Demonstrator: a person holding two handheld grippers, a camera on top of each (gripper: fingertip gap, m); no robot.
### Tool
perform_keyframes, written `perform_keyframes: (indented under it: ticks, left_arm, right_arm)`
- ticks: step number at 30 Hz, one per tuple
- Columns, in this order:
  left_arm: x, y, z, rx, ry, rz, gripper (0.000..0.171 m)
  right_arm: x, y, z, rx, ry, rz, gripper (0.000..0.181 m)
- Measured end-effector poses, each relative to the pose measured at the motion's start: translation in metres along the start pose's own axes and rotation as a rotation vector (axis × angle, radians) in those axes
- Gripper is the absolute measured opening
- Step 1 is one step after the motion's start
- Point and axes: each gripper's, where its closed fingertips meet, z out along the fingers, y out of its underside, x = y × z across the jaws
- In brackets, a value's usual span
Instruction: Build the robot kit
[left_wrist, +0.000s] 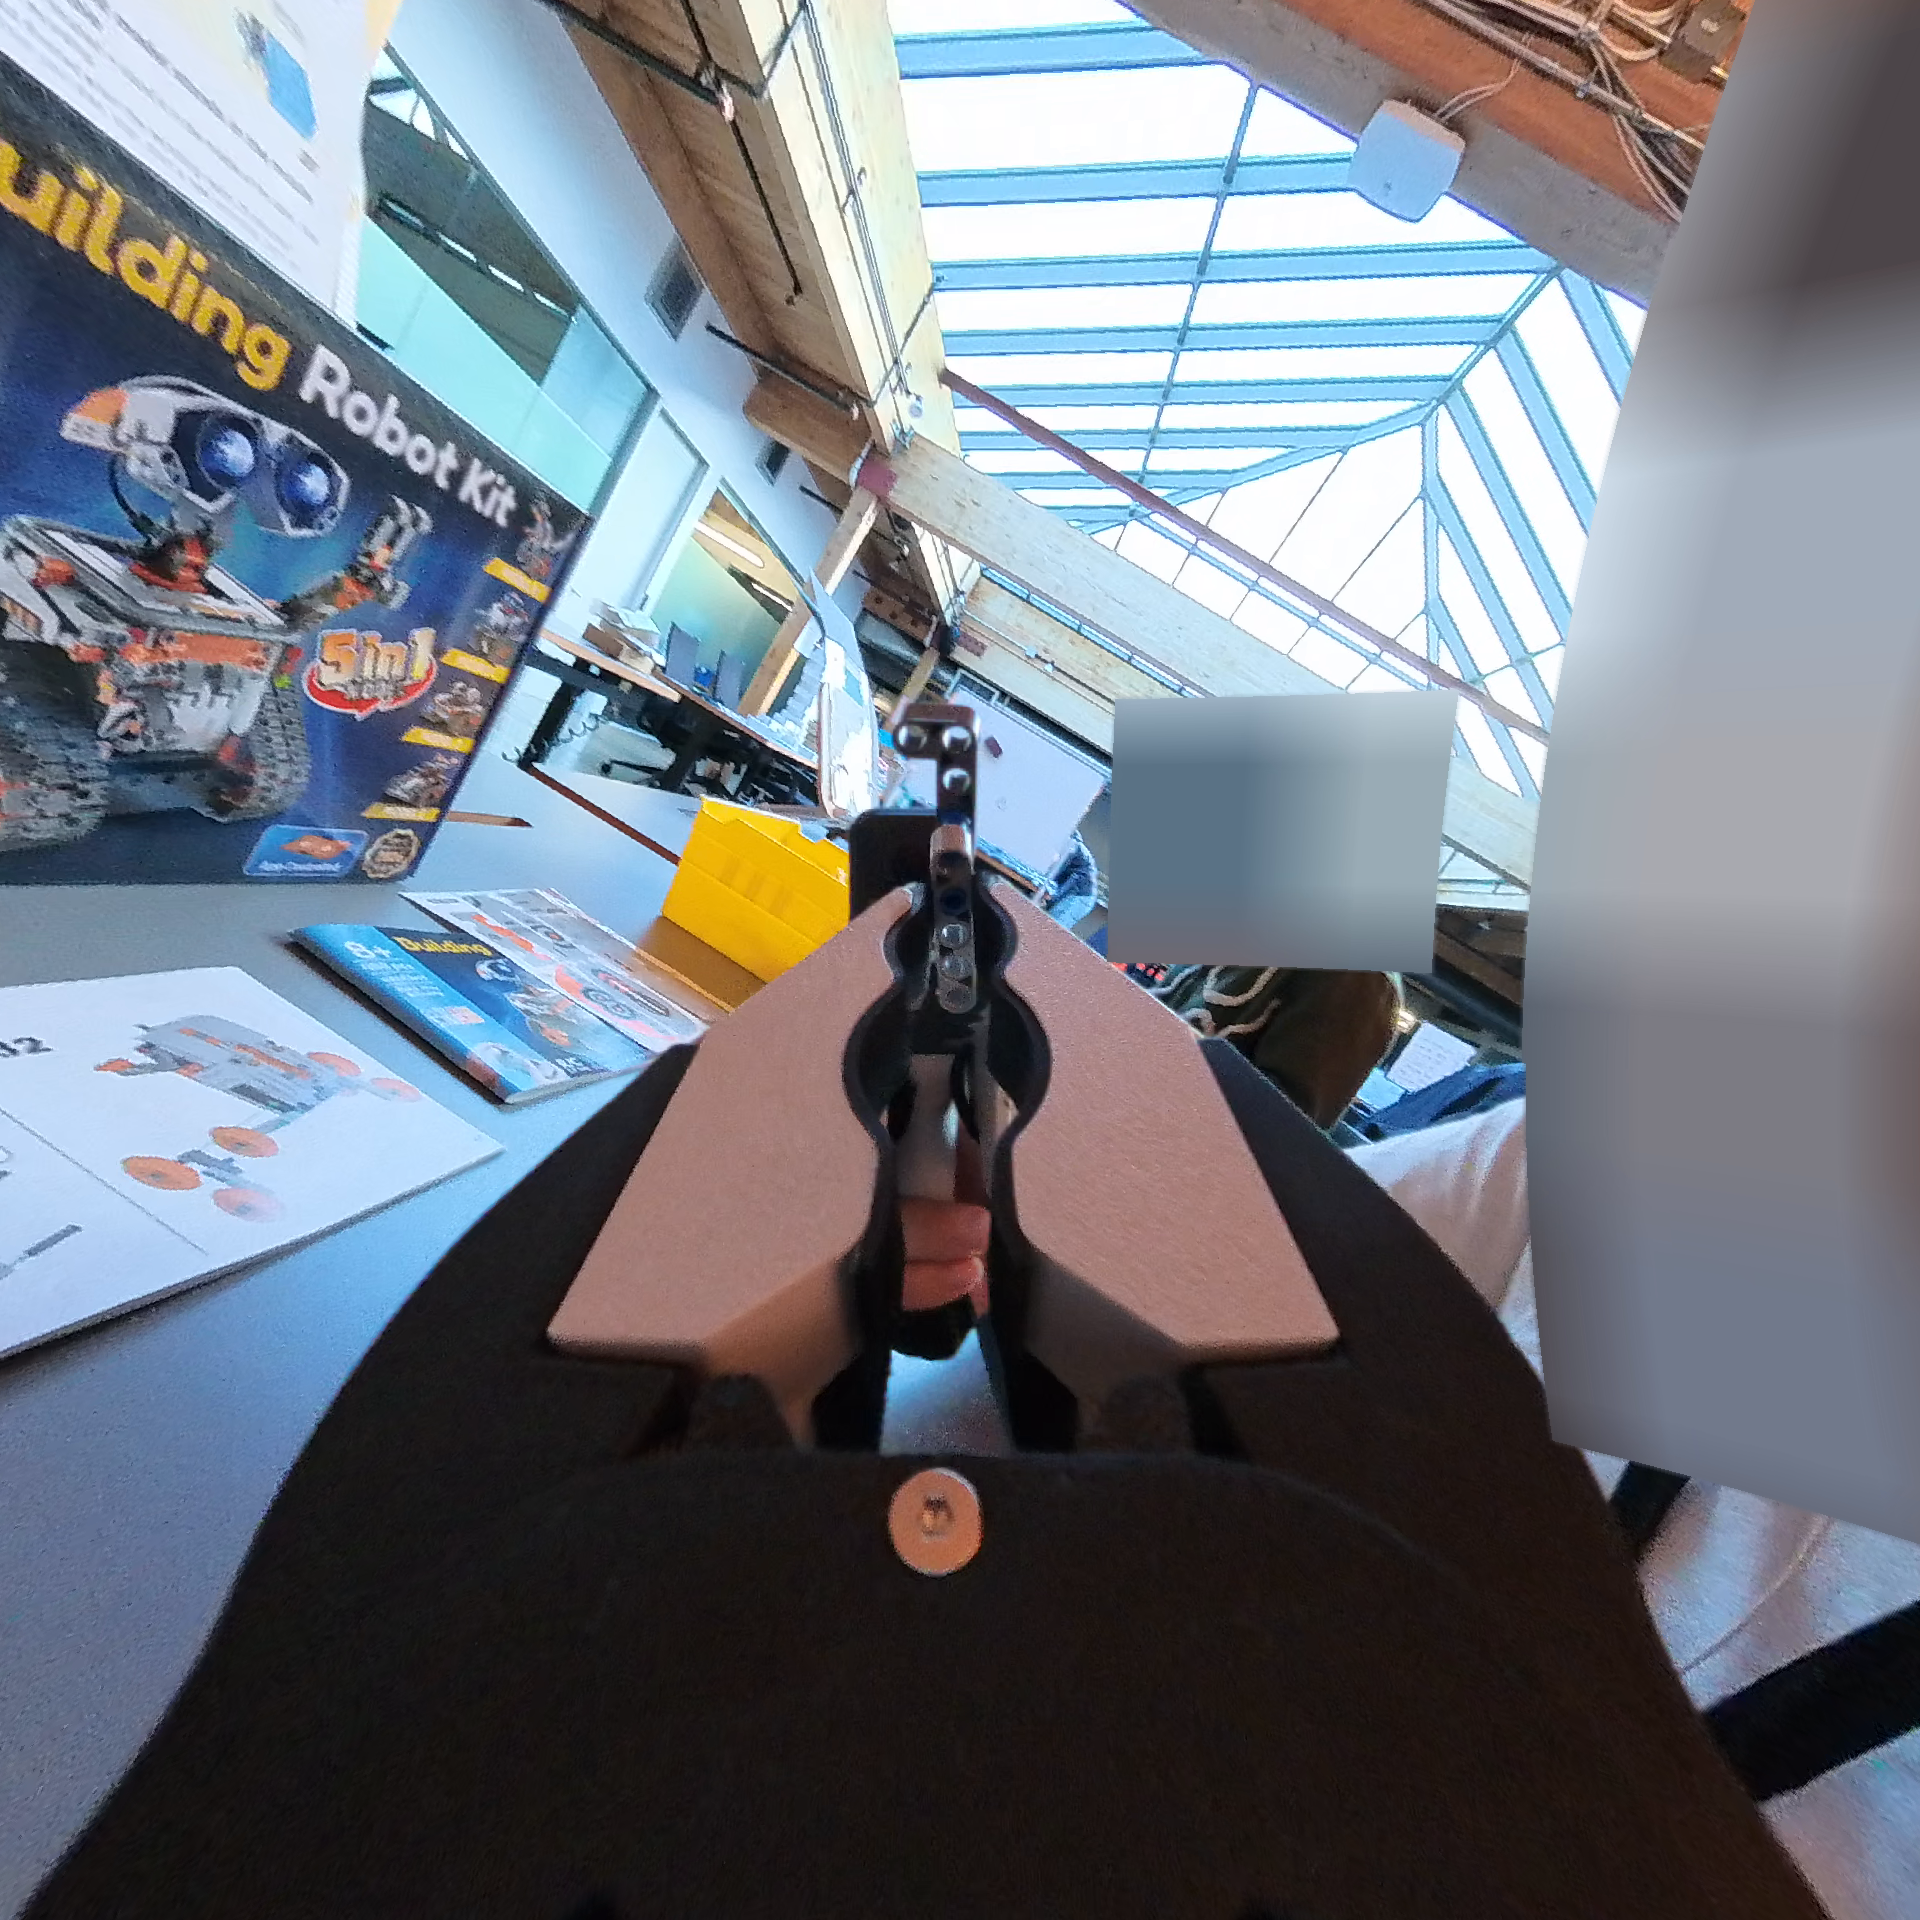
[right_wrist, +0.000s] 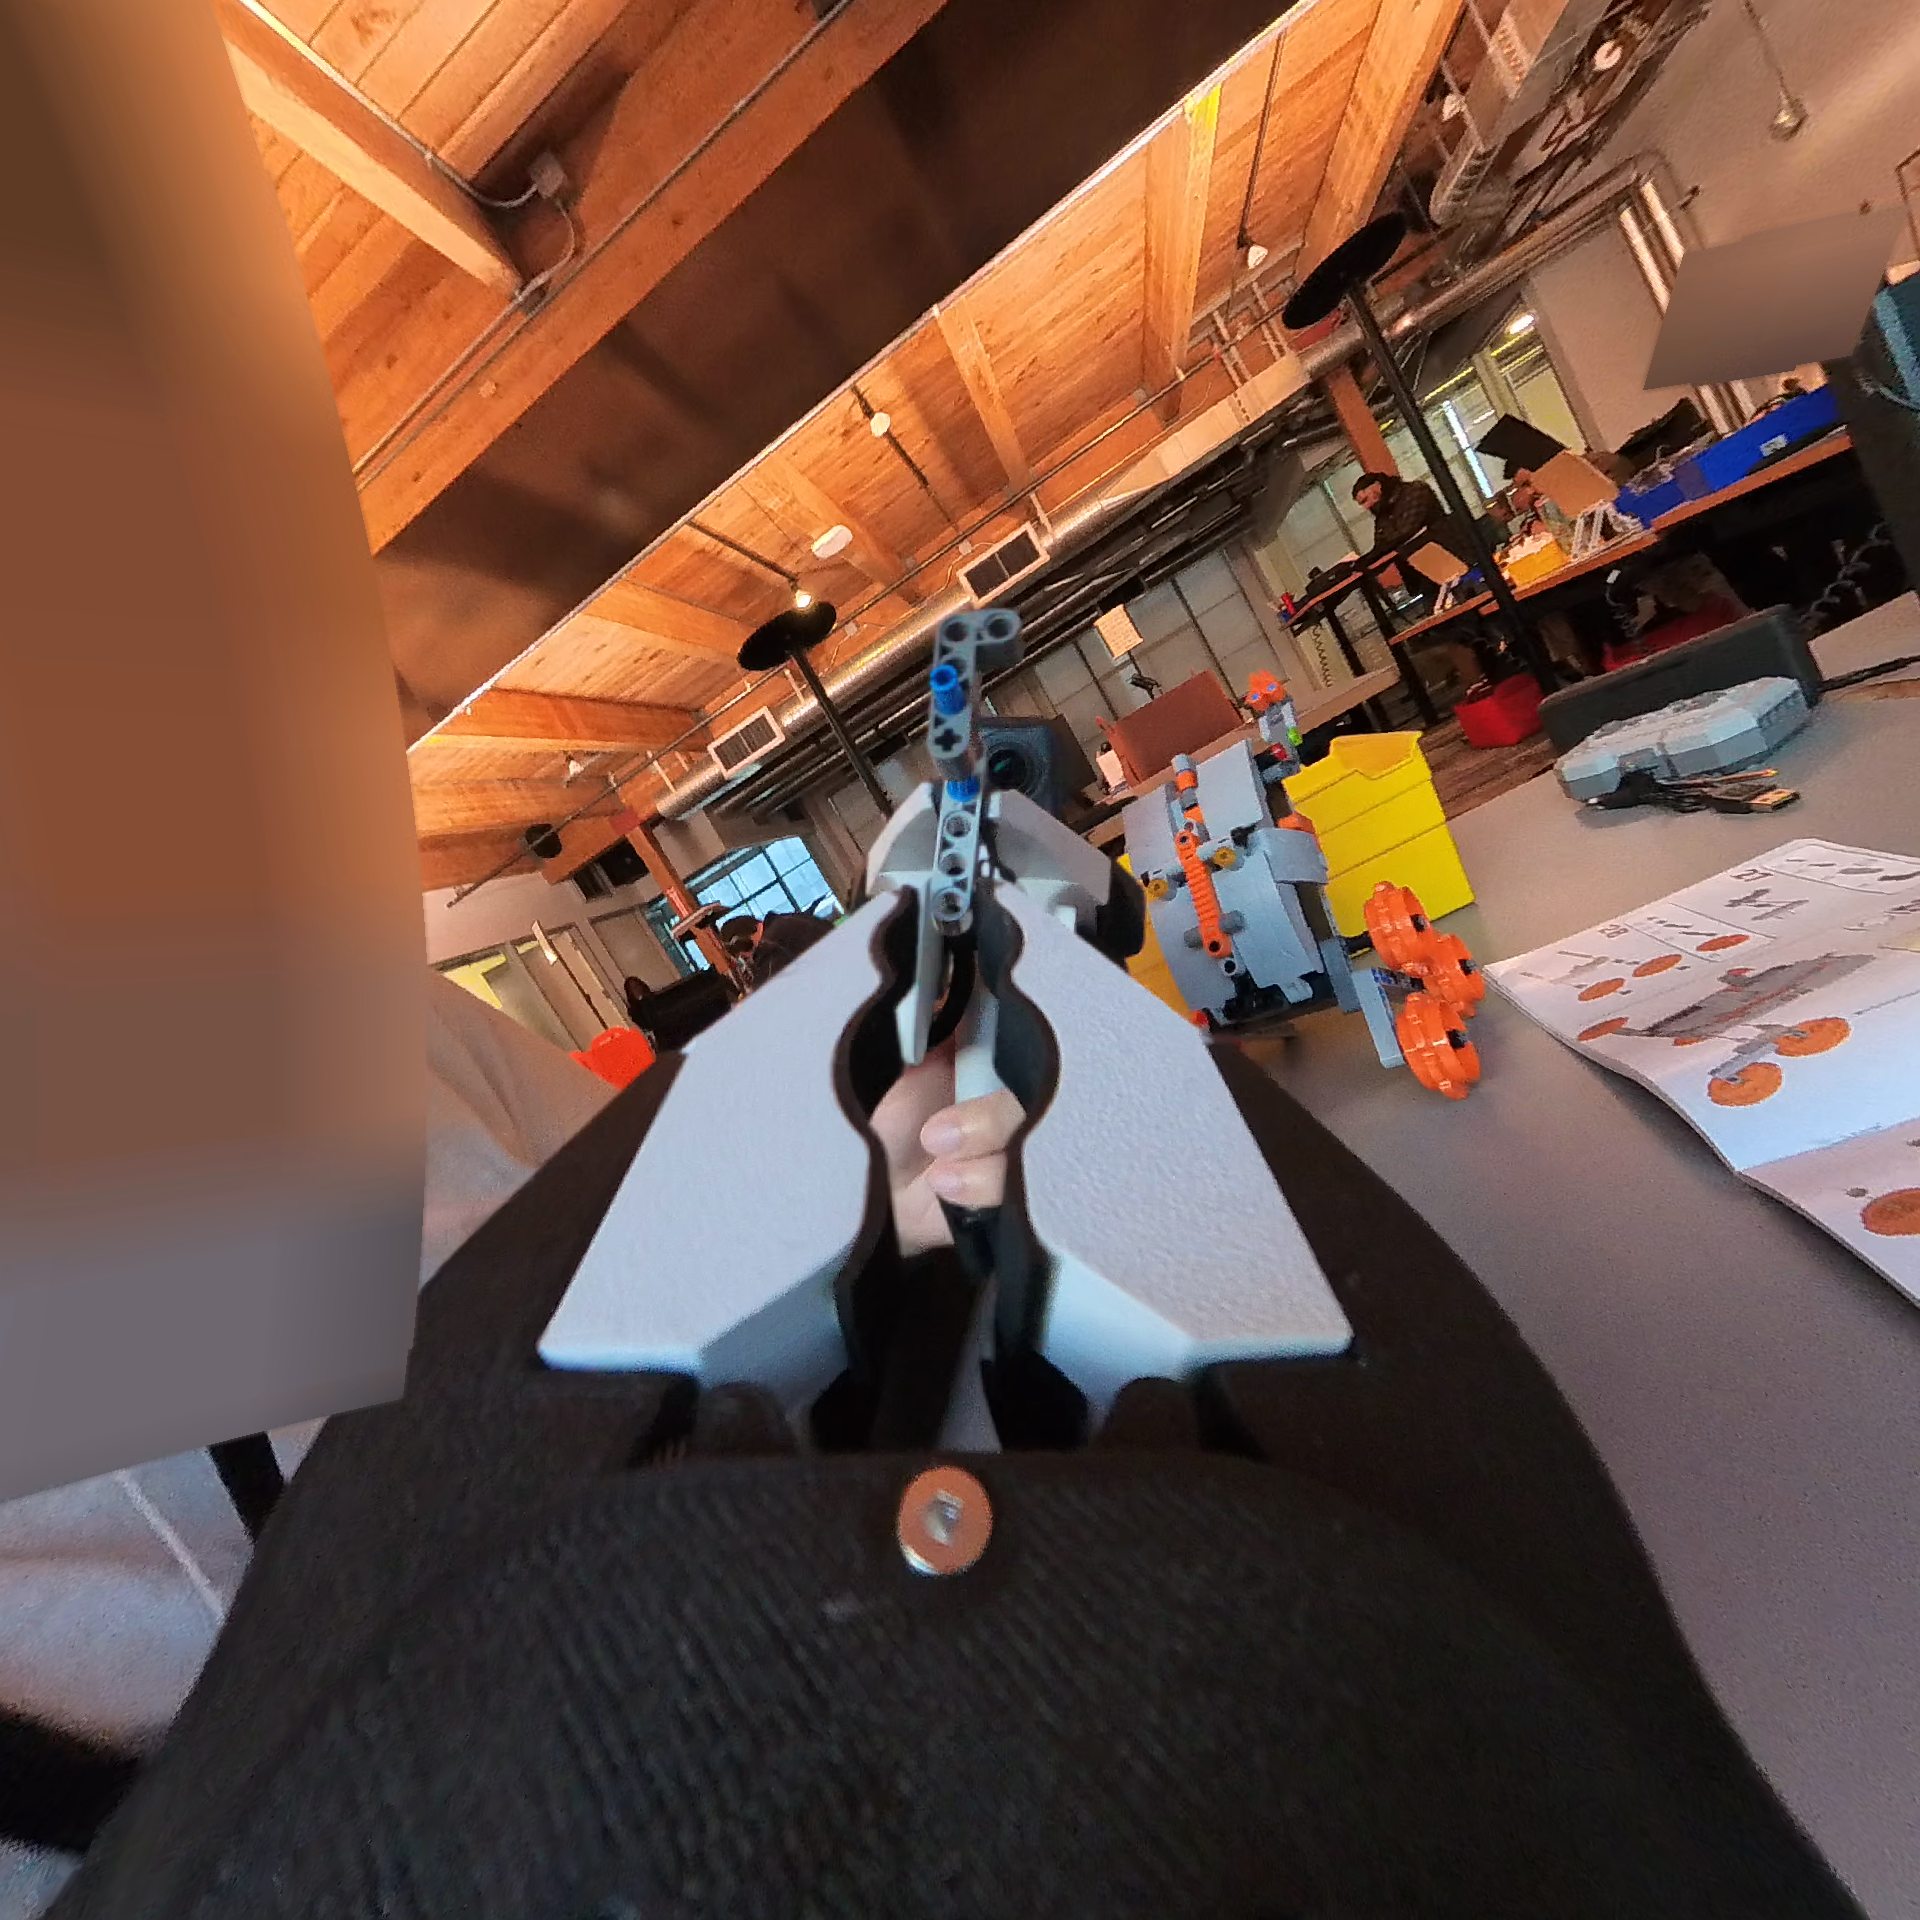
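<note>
My left gripper (left_wrist: 951, 896) is shut on a grey holed beam (left_wrist: 956, 935). The beam rises past the fingertips to an L-shaped end (left_wrist: 940, 740). My right gripper (right_wrist: 951, 916) faces the left one and is shut on the same grey beam (right_wrist: 956, 852). Blue pins (right_wrist: 943, 681) join that beam to a grey L-shaped piece (right_wrist: 977, 634) above it. The left gripper's pale fingers (right_wrist: 899, 842) show just behind the beam in the right wrist view. Both grippers are held up in the air beside the grey table (right_wrist: 1558, 1299). A person's hand (right_wrist: 956, 1143) shows through the gap between the fingers.
A part-built grey and orange robot model (right_wrist: 1236, 883) with orange wheels (right_wrist: 1423, 977) stands on the table by a yellow bin (right_wrist: 1371, 831). An open instruction booklet (right_wrist: 1766, 987) lies to the right. A printed kit box (left_wrist: 239, 582), a booklet (left_wrist: 499, 997) and an instruction sheet (left_wrist: 208, 1122) lie to the left. My left and right fingertips are right by each other.
</note>
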Motion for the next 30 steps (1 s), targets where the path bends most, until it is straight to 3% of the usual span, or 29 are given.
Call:
perform_keyframes:
  ticks: [2,5,10,13,17,22,25,30]
  left_arm:
    - [0.001,-0.001,-0.002,-0.008,0.012,-0.026,0.004]
    - [0.001,0.001,-0.004,-0.056,-0.008,-0.021,0.005]
    - [0.017,-0.001,0.005,-0.163,-0.001,0.018,0.005]
    - [0.034,-0.014,0.014,-0.262,-0.006,0.081,0.005]
    - [0.057,-0.052,0.029,-0.395,-0.013,0.165,0.005]
    - [0.069,-0.101,0.044,-0.478,-0.096,0.334,0.005]
    - [0.079,-0.110,0.045,-0.455,-0.080,0.350,0.005]
    - [0.071,-0.115,0.040,-0.433,-0.127,0.363,0.005]
  right_arm:
    - [0.002,0.001,-0.005,-0.034,0.000,-0.021,0.029]
    - [-0.002,-0.011,-0.016,-0.065,-0.016,-0.118,0.033]
    - [0.008,-0.038,-0.027,-0.169,0.162,-0.298,0.053]
    - [-0.014,-0.064,-0.018,-0.191,0.151,-0.261,0.048]
    - [-0.046,-0.098,0.008,-0.230,0.163,-0.261,0.043]
    - [-0.077,-0.149,0.036,-0.224,0.251,-0.416,0.045]
    - [-0.085,-0.160,0.039,-0.203,0.277,-0.457,0.043]
    - [-0.083,-0.154,0.050,-0.209,0.150,-0.388,0.032]
